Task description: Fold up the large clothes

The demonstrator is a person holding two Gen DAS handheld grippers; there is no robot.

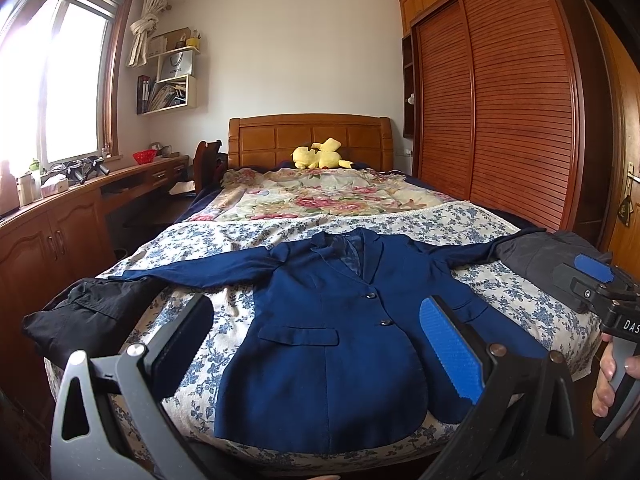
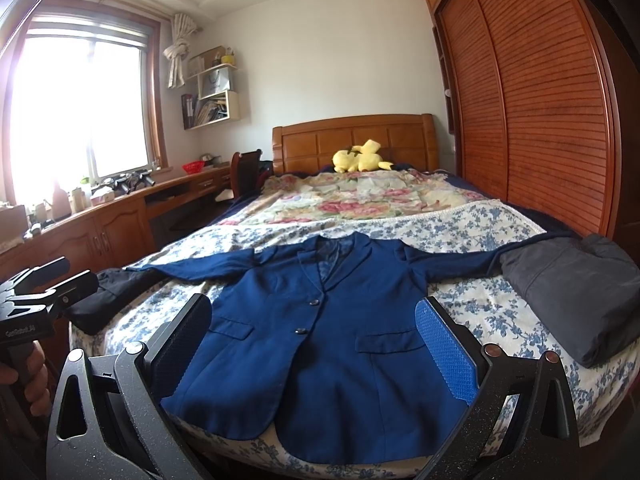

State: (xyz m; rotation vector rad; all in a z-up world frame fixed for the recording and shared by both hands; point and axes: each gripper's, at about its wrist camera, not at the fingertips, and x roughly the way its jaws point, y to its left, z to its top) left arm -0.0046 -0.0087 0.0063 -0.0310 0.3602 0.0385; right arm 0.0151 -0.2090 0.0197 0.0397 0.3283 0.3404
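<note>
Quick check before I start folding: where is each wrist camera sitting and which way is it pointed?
Left wrist: at the bed's foot, facing the headboard over the blue blazer; shows the open left claw and the right claw.
Right wrist: just right of it, facing likewise; shows the open right claw, the left claw.
Shared: blazer, yellow plush toy.

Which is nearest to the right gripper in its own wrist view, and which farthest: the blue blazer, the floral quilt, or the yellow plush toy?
1. Blue blazer: spread flat just ahead of the right gripper.
2. Floral quilt: mid-bed, beyond the blazer's collar.
3. Yellow plush toy: at the headboard, farthest.
</note>
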